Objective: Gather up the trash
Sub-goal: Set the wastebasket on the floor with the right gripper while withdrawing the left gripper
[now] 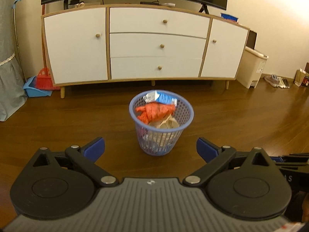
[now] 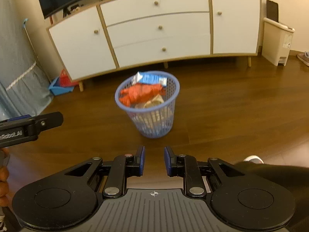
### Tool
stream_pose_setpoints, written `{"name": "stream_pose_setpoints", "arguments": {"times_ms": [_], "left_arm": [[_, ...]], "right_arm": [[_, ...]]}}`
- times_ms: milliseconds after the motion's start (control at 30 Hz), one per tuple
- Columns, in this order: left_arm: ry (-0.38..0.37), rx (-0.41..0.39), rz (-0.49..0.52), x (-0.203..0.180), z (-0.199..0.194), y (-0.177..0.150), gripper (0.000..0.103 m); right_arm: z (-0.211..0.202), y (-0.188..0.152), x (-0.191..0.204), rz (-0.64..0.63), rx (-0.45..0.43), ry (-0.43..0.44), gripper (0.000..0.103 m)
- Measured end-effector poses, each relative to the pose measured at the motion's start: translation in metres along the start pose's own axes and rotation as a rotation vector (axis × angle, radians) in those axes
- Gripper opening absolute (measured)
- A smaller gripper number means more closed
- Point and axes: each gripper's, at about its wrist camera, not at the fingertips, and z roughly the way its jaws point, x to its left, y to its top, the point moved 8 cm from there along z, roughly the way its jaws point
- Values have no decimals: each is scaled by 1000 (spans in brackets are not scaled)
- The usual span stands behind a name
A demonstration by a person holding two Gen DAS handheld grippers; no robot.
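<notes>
Left gripper (image 1: 150, 148), lower frame of its own view: jaws spread wide, nothing held. Right gripper (image 2: 154, 160), lower centre of its view: jaws parted narrowly, nothing held. Wooden floor (image 1: 77, 119), bare between grippers and basket. Blue mesh wastebasket (image 1: 161, 133), mid-frame in both views, upright, well apart from both grippers; filled with an orange plastic bag (image 1: 154, 111), a blue-and-white carton (image 1: 161, 97) at the far rim, and beige crumpled paper (image 1: 167, 123). White sideboard (image 1: 143, 44), upper frame, behind the basket. Blue dustpan (image 1: 33, 89), far left, beside the sideboard.
</notes>
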Motion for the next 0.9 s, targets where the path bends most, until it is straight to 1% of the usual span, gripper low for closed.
{"name": "stream_pose_setpoints", "arguments": {"times_ms": [133, 267, 367, 567, 900], "left_arm": [[13, 58, -19, 4, 3, -21, 100], [35, 106, 3, 2, 8, -39, 100], [34, 130, 20, -1, 10, -48, 100], [20, 135, 49, -11, 8, -53, 100], [17, 128, 51, -13, 7, -51, 100]], "right_arm": [[7, -10, -5, 2, 20, 6, 19], [8, -18, -11, 9, 26, -2, 19], [8, -24, -14, 19, 33, -1, 19], [8, -29, -16, 24, 41, -2, 19], [6, -32, -14, 15, 37, 2, 19]]}}
